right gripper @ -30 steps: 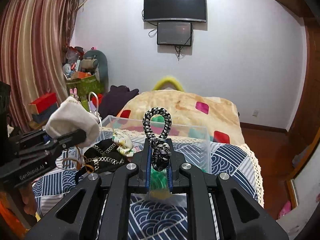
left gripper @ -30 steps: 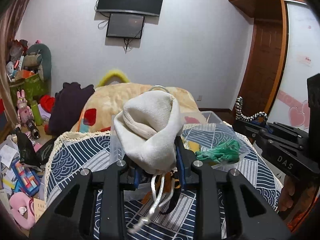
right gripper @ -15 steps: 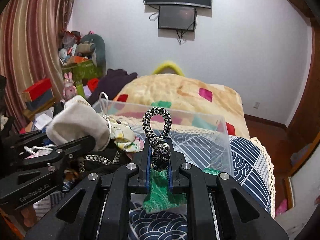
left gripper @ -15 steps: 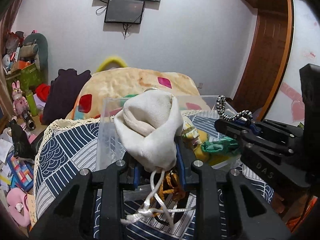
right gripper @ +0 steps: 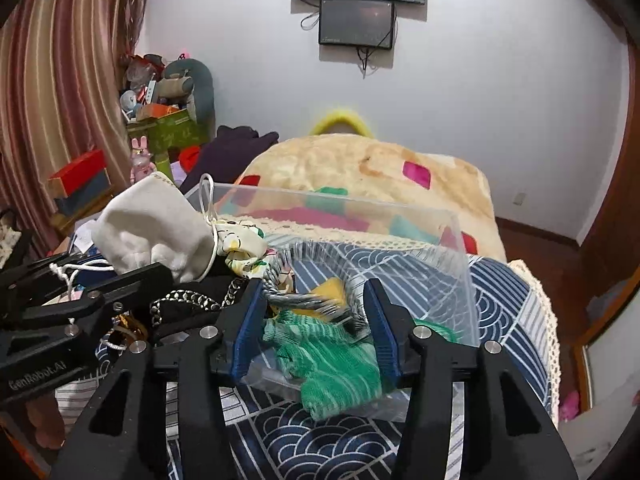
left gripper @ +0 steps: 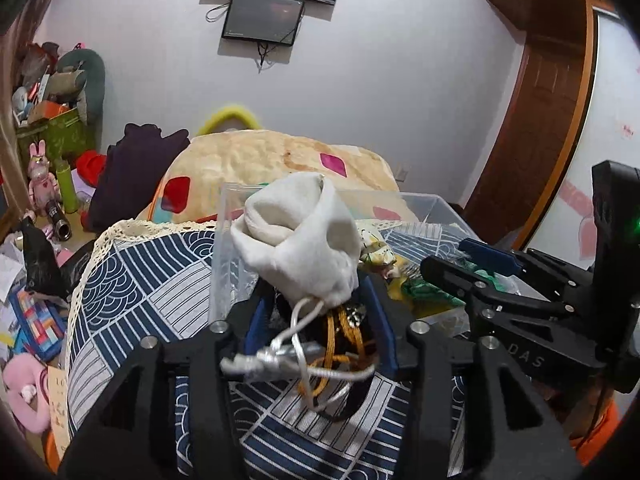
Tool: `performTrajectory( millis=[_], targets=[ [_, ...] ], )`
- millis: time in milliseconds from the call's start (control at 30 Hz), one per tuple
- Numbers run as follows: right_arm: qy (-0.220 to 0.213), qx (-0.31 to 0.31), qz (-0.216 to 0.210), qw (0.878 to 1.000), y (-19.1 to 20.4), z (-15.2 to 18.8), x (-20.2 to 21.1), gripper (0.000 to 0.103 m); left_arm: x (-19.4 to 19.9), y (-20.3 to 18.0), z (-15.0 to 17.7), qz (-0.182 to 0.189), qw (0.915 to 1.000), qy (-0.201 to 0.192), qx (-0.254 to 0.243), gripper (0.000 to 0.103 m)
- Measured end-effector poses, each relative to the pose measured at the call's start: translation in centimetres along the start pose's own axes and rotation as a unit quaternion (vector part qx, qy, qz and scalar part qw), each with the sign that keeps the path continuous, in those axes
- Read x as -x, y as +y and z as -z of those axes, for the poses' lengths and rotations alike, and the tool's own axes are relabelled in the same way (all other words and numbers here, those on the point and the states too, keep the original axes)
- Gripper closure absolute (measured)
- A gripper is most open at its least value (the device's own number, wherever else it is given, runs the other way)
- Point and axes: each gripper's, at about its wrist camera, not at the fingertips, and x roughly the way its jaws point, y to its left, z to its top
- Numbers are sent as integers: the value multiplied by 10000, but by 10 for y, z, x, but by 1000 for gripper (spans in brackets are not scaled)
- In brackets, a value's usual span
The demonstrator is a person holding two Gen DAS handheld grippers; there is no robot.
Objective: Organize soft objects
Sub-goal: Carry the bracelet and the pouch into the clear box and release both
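My left gripper is shut on a cream drawstring pouch, held at the near left wall of a clear plastic box; its white cord hangs down. The pouch also shows in the right wrist view. My right gripper is open over the box. A black-and-white braided cord, blurred, lies between its fingers on the box's contents. A green knit piece, a yellow item and a printed cloth lie in the box.
The box stands on a blue-and-white patterned cloth. A black item with a metal chain lies under the left gripper. A bed with a beige blanket is behind. Toys and boxes clutter the floor at left.
My right gripper opened and let go of the braided cord, which dropped into the box. Both grippers lowered and moved closer to the box. The left one still holds the pouch.
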Motion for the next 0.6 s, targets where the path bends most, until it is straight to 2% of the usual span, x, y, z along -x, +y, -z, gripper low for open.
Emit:
performTrajectory(
  millis=[133, 300, 433, 600],
  targets=[
    [-86, -30, 16, 10000, -2, 1, 8, 40, 9, 0, 3, 9, 10000, -84, -13, 43],
    [-237, -58, 21, 9997, -6, -1, 20, 36, 20, -2, 5, -3, 9998, -155, -117, 34],
    [-398, -101, 31, 9991, -8, -4, 28, 27, 29, -1, 5, 71, 9997, -196, -86, 33],
    [-614, -126, -14, 9980, -8, -5, 41, 26, 48, -6, 4, 132, 9990, -381, -192, 33]
  ],
)
